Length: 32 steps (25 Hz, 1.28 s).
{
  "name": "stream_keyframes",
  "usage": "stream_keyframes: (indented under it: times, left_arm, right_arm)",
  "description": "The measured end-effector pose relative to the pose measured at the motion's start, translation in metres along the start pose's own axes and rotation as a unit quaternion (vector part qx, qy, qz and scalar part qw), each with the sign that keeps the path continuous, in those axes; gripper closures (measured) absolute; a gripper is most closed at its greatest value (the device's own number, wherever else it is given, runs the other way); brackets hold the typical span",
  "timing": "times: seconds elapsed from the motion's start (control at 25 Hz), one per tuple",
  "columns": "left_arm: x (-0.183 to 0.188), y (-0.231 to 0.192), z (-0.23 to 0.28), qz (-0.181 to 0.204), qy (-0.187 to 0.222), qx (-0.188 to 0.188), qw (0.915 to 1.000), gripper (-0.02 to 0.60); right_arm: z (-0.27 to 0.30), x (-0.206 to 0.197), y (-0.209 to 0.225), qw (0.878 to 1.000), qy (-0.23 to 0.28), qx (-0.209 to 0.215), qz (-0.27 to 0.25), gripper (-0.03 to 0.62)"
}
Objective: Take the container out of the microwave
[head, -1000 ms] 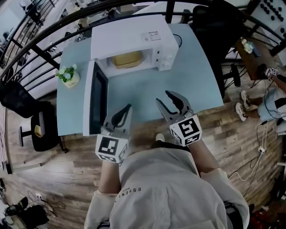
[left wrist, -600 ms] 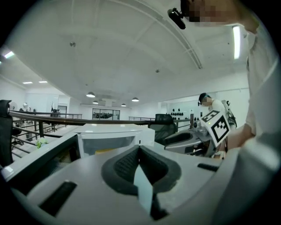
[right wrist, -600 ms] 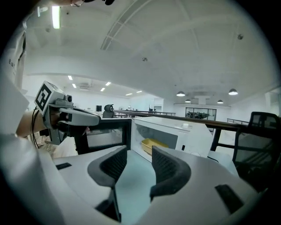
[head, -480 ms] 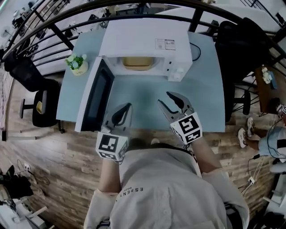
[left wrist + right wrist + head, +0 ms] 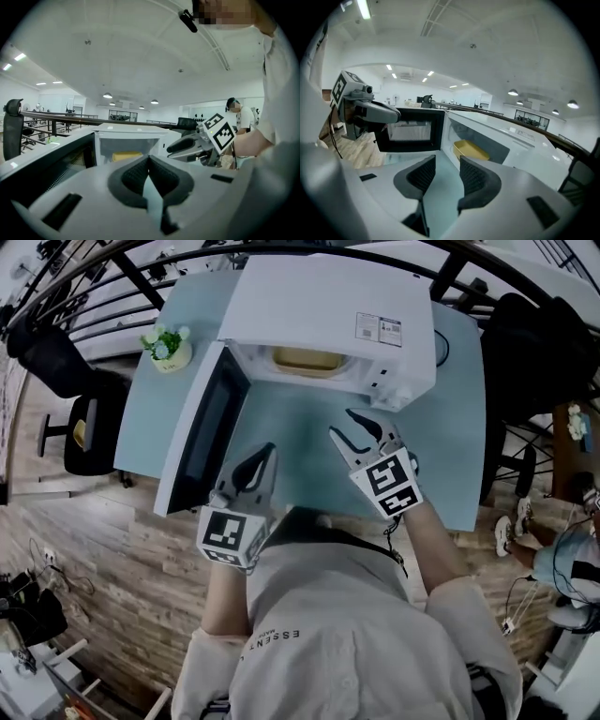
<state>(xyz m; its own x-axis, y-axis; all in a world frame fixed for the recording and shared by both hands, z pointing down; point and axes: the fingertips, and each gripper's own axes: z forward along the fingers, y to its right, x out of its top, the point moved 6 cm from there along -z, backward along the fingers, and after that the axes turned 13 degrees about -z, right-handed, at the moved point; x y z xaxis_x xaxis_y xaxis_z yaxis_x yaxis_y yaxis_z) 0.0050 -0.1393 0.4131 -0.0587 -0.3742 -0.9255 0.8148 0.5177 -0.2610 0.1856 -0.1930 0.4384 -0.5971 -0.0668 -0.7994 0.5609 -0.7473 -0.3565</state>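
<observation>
Both claws hover over the pale table (image 5: 450,442) in the head view: the left gripper (image 5: 266,454) pinched together and empty, the right gripper (image 5: 341,423) spread and empty. They are short of the microwave (image 5: 328,310), whose door (image 5: 202,432) hangs wide near a potted plant (image 5: 167,346). In the left gripper view, the yellow container (image 5: 126,155) sits inside the microwave, unobstructed. The right gripper view shows the same. Since a second ago, the microwave looms closer.

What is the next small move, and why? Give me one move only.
Probably push the right gripper forward into the microwave toward the yellow container: the door is swung open, the container sits inside, and this gripper's jaws stand apart, empty, short of the opening.
</observation>
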Motion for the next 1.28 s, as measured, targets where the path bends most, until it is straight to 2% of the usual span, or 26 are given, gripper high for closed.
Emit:
stream_keyframes:
  times: [0.2,0.48,0.88,1.08,1.2,1.28]
  left_arm:
    - [0.012,-0.013,0.014,0.036,0.012,-0.01,0.9992,0.58]
    - [0.023,-0.039,0.017,0.005,0.017,-0.004,0.9998,0.58]
    - [0.032,-0.062,0.014,-0.011,0.025,-0.003,0.9996,0.58]
    - [0.032,-0.068,0.014,-0.015,0.026,-0.004,0.9995,0.58]
    - [0.033,-0.071,0.014,-0.022,0.03,-0.003,0.9993,0.58]
    - [0.034,-0.072,0.014,-0.023,0.029,-0.004,0.9993,0.58]
  right_arm:
    - [0.046,0.007,0.013,0.995,-0.05,0.022,-0.088,0.425]
    - [0.112,0.011,0.028,0.978,-0.115,0.046,-0.17,0.425]
    - [0.185,-0.002,0.041,0.959,-0.182,0.079,-0.203,0.425]
    - [0.206,-0.006,0.044,0.943,-0.212,0.102,-0.237,0.43]
    - [0.214,-0.009,0.045,0.935,-0.227,0.109,-0.251,0.491]
    - [0.217,-0.013,0.045,0.93,-0.236,0.117,-0.257,0.507]
